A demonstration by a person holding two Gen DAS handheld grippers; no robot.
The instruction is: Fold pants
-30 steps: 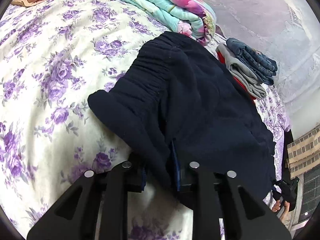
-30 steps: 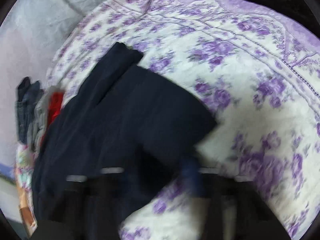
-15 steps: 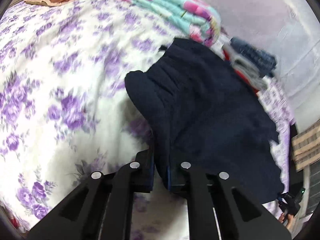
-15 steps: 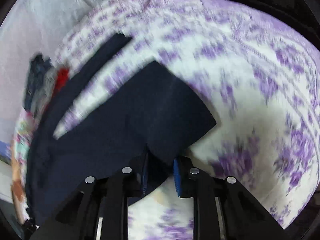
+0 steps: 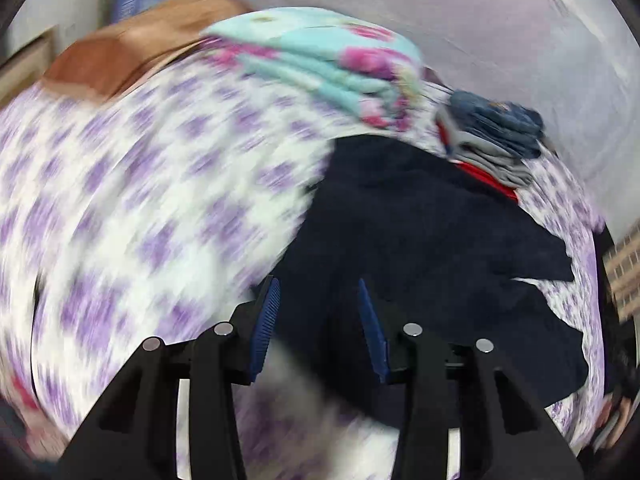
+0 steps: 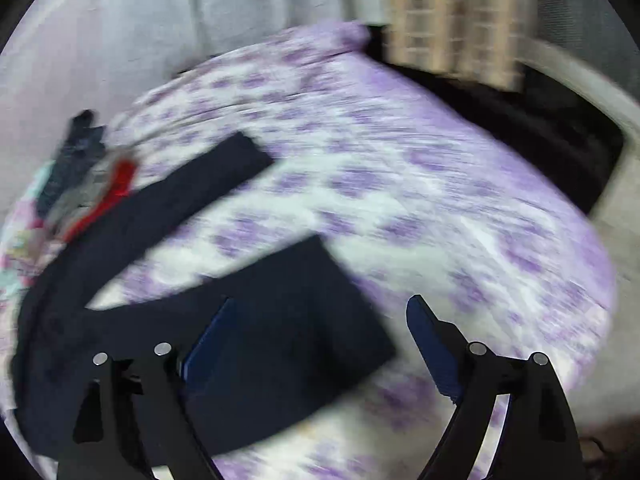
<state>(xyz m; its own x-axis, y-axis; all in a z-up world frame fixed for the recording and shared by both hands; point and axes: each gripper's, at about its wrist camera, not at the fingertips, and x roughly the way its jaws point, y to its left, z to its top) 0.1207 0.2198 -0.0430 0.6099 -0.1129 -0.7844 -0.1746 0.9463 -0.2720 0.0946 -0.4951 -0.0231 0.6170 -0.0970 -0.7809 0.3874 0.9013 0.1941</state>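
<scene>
Dark navy pants (image 5: 420,232) lie spread on the purple-flowered bedsheet (image 5: 140,200). In the right wrist view the two legs (image 6: 280,320) lie apart in a V, the far leg (image 6: 192,192) stretching up-left. My left gripper (image 5: 318,294) is open above the waist end of the pants, nothing between its blue pads. My right gripper (image 6: 320,312) is open wide over the near leg's hem, empty. Both views are motion-blurred.
A folded turquoise-and-pink quilt (image 5: 328,64) and a stack of folded clothes, jeans on top (image 5: 492,128), lie at the bed's far side by the wall. A brown pillow (image 5: 120,52) sits far left. The bed edge (image 6: 580,240) drops off right.
Both grippers opened and let go of the pants, then pulled back and up. The pants now lie flat with the legs spread apart.
</scene>
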